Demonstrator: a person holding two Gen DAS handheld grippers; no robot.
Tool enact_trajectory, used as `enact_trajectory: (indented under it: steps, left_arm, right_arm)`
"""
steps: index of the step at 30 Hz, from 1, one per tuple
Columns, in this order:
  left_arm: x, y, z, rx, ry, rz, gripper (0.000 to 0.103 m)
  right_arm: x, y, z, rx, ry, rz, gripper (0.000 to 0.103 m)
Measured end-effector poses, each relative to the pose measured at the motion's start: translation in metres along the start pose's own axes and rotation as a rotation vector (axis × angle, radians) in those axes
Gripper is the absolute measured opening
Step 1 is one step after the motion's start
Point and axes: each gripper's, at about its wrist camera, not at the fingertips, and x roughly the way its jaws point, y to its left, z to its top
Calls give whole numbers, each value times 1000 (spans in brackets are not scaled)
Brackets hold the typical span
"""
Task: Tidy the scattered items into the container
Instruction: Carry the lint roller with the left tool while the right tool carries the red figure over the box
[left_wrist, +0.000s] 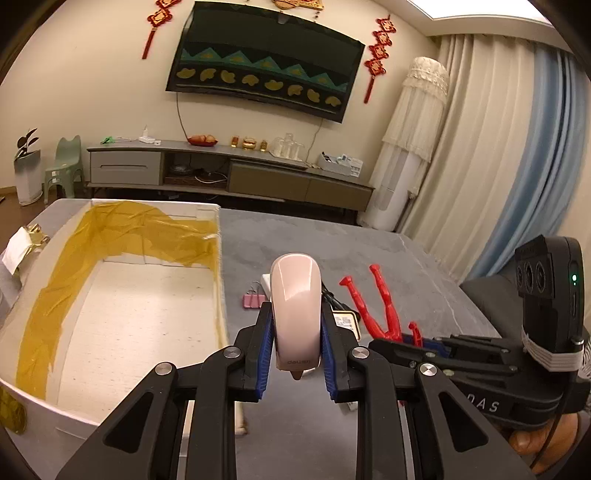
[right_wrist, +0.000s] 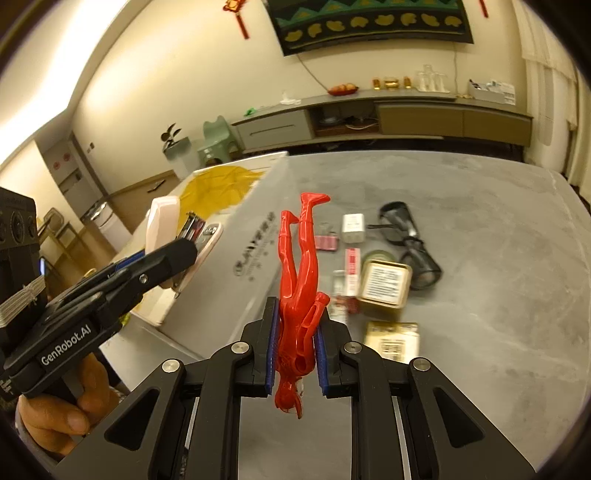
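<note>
My left gripper is shut on a pale pink stapler, held upright just right of the white box lined with yellow tape. No objects show inside the box. My right gripper is shut on a red action figure, clamped at the torso with its legs pointing away. In the left wrist view the right gripper and the figure sit to the right, above the grey table. The right wrist view shows the left gripper with the stapler over the box's near wall.
Loose on the grey table lie pink binder clips, a white charger cube, black goggles, a gold tin, a small red-and-white box and a yellow packet. A hand holds the left gripper.
</note>
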Motion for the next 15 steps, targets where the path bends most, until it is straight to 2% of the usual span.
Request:
enact_trajectory:
  steps: [15]
  left_arm:
    - [-27, 52, 20, -86, -62, 47, 25]
  right_arm:
    - [19, 66, 32, -62, -24, 86, 18]
